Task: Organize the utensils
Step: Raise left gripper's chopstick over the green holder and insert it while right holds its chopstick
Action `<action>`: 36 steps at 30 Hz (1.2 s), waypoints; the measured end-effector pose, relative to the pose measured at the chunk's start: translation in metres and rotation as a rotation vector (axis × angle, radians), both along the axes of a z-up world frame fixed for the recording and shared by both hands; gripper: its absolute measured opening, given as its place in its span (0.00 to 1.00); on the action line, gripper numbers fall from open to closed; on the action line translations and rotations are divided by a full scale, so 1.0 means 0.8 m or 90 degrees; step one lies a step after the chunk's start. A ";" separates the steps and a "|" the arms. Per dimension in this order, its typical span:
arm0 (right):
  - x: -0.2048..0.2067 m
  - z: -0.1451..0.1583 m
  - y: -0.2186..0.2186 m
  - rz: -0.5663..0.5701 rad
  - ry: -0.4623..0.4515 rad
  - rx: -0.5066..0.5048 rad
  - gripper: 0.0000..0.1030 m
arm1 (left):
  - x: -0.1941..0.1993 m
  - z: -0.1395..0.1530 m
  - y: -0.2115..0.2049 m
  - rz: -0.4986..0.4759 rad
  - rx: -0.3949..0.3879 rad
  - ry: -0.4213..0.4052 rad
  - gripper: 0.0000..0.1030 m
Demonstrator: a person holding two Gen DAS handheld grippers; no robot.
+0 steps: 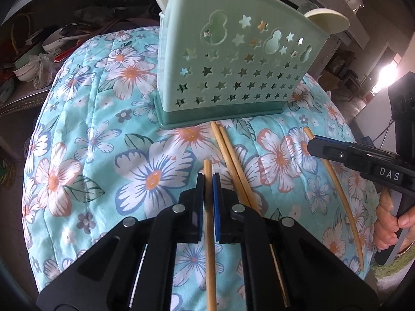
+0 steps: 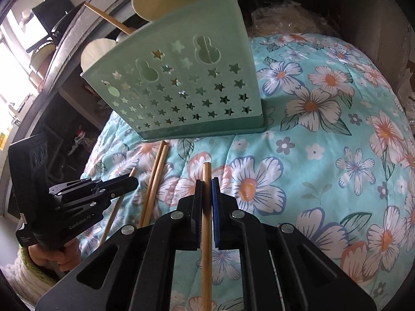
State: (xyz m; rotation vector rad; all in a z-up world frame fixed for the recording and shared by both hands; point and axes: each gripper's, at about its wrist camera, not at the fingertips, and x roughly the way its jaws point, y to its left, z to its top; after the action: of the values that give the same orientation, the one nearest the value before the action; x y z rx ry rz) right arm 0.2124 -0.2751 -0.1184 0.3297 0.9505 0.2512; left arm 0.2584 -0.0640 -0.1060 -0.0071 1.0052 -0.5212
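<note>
Both black hand-held grippers are clamped on a bamboo chopstick each: the left hand-held gripper [image 1: 208, 178] pinches one light wooden chopstick [image 1: 209, 233] and the right hand-held gripper [image 2: 207, 184] pinches another [image 2: 206, 233]. Both sit just in front of the mint-green plastic utensil holder with star cut-outs [image 1: 233, 72], standing on the floral turquoise quilt [image 1: 103, 129]. Two loose chopsticks [image 1: 230, 160] lie side by side between the grippers, tips almost at the holder's base.
</note>
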 end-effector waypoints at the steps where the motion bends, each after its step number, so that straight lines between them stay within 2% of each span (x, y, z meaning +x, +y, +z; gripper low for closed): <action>1: -0.003 0.007 -0.001 0.000 -0.008 0.003 0.07 | -0.003 0.007 0.003 0.001 -0.004 -0.006 0.05; 13: -0.045 0.097 -0.018 -0.006 -0.119 0.068 0.07 | -0.043 0.121 0.037 -0.009 -0.111 -0.091 0.06; 23: -0.079 0.132 -0.027 -0.018 -0.177 0.080 0.07 | -0.072 0.205 0.044 -0.029 -0.164 -0.170 0.06; 28: -0.091 0.141 -0.035 -0.023 -0.193 0.085 0.07 | -0.072 0.260 0.049 -0.019 -0.191 -0.243 0.06; 36: -0.098 0.140 -0.041 -0.029 -0.193 0.090 0.07 | -0.055 0.349 0.051 0.028 -0.257 -0.397 0.06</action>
State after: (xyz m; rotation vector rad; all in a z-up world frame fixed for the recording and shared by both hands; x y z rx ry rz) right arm 0.1340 -0.3081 -0.0068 0.4293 0.6274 0.3182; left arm 0.2146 -0.0236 0.1736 -0.2138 0.2809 -0.6264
